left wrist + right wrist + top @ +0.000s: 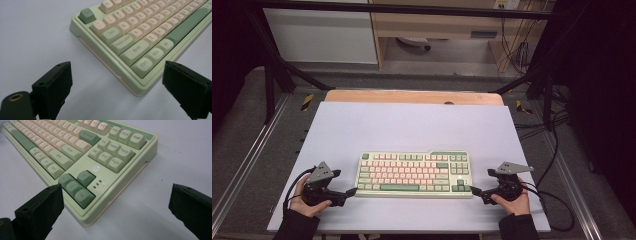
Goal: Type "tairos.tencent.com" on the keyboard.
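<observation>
A pale green keyboard [414, 174] with cream and green keys lies flat near the front middle of the light mat [412, 125]. My left gripper [351, 192] rests low at its front left corner, jaws pointing right. In the left gripper view that gripper [117, 75] stands open, with the Ctrl corner of the keyboard [140, 32] just ahead between the jaws, untouched. My right gripper [474, 191] sits at the front right corner, jaws pointing left. It [116, 195] is open too, facing the arrow-key corner of the keyboard [82, 152] without touching it.
The mat covers a wooden table whose far edge [412, 96] shows at the back. Black frame posts [269, 85] stand at the back left and right. Cables [557, 165] trail along the right side. Bare mat lies behind the keyboard.
</observation>
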Motion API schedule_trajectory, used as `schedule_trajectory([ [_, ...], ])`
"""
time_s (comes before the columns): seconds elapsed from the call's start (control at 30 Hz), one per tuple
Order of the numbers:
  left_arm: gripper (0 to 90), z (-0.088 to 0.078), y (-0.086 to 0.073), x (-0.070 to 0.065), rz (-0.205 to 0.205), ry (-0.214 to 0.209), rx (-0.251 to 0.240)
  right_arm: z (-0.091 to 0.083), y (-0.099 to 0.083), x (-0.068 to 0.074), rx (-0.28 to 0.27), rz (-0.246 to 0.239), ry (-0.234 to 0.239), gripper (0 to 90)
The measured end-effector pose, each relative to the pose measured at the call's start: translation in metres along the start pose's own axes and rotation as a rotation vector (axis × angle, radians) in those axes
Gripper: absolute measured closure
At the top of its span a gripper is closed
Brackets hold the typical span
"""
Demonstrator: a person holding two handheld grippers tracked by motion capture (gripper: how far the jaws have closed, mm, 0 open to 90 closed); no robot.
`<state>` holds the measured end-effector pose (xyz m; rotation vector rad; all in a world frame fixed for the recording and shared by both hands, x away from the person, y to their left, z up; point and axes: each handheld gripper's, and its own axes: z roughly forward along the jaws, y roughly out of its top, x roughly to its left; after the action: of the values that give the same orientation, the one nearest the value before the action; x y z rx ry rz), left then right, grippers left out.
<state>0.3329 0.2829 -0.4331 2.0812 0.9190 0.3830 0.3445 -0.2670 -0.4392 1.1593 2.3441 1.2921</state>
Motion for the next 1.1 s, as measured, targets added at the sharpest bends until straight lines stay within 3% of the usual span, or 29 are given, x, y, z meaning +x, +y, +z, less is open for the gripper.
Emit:
schedule_trajectory([
  [0.5,9.9,-0.001,0.003,-0.001,-0.003,-0.005,-0.004,0.000,0.000,0.000,0.000,-0.003,0.002,0.5],
  [1.1,15.2,-0.002,0.020,-0.014,-0.011,-0.017,-0.030,-0.001,0.000,0.000,-0.004,0.000,0.003,0.5],
])
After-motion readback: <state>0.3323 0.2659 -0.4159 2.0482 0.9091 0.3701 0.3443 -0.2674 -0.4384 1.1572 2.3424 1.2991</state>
